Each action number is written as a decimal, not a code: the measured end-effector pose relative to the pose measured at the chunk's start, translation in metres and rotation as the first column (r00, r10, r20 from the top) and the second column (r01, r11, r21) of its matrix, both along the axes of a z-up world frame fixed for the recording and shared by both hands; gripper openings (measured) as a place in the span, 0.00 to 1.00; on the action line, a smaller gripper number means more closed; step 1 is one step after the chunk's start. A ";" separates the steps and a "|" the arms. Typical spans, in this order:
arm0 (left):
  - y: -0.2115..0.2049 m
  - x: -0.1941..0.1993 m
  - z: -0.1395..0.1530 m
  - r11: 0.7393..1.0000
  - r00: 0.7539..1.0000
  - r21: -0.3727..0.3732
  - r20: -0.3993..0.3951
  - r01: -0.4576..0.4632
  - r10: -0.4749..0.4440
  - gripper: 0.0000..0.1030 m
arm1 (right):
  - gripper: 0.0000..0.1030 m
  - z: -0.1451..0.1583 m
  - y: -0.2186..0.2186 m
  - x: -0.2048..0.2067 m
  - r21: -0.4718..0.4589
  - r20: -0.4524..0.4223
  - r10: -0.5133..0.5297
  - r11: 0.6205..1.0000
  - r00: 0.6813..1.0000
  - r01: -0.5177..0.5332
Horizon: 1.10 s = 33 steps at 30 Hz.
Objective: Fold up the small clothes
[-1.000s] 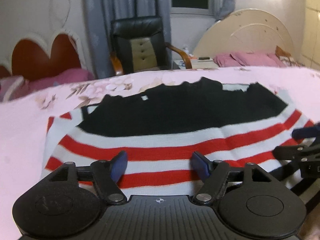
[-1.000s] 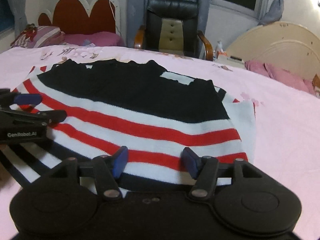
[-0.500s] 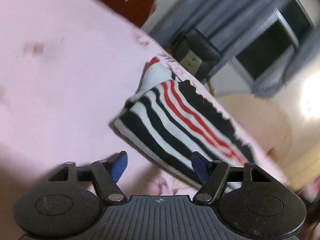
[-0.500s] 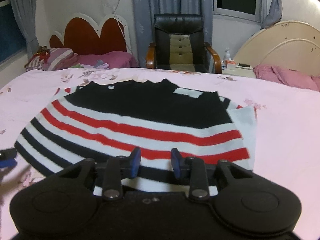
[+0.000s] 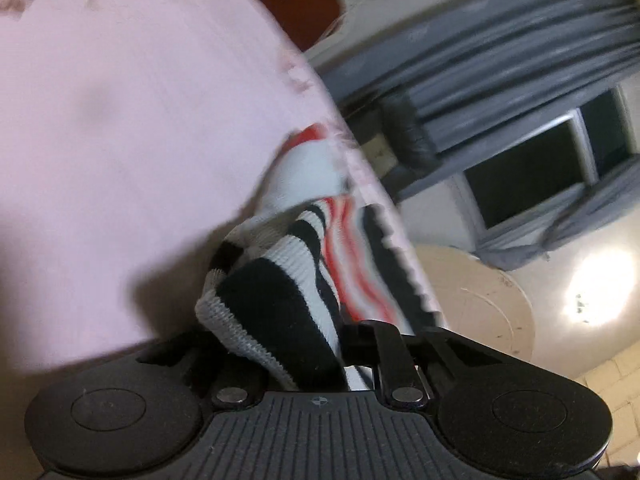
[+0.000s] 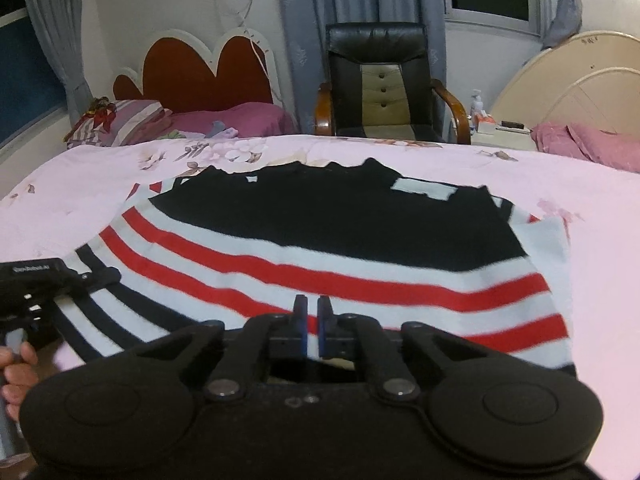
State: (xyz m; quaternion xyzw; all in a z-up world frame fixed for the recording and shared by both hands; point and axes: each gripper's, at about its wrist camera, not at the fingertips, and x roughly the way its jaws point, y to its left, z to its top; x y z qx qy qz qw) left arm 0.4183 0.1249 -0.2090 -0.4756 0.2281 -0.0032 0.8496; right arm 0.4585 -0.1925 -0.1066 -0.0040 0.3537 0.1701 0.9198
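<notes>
Striped knit fills both views: the small sweater (image 6: 320, 240), black across the top with red, white and black bands below, lies spread on the pink floral bedspread (image 6: 600, 240). Down at its near hem the right gripper (image 6: 312, 322) has its blue-padded fingers (image 6: 301, 320) drawn almost together, and a sliver of the hem's fabric sits pinched between them. Over on the sweater's left corner the left gripper (image 5: 280, 344) is rolled well onto its side, so the room tilts steeply in its camera. Its jaws are closing, and a bunched fold of black-and-white ribbed edge is already crammed between them, rising off the bedspread. From the right wrist view that gripper shows as a black body at the left edge, with the person's hand (image 6: 16, 376) wrapped around its handle. Beyond the bed stand a black office chair (image 6: 380, 80), a red scalloped headboard (image 6: 200, 72) and grey curtains (image 6: 320, 0). The left wrist picture is blurred.
</notes>
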 end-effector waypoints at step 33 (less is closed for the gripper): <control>-0.172 0.057 0.136 0.779 0.915 0.502 -0.068 0.375 -0.397 0.14 | 0.09 0.000 -0.110 0.014 0.372 -0.108 -0.114 0.916 0.988 0.146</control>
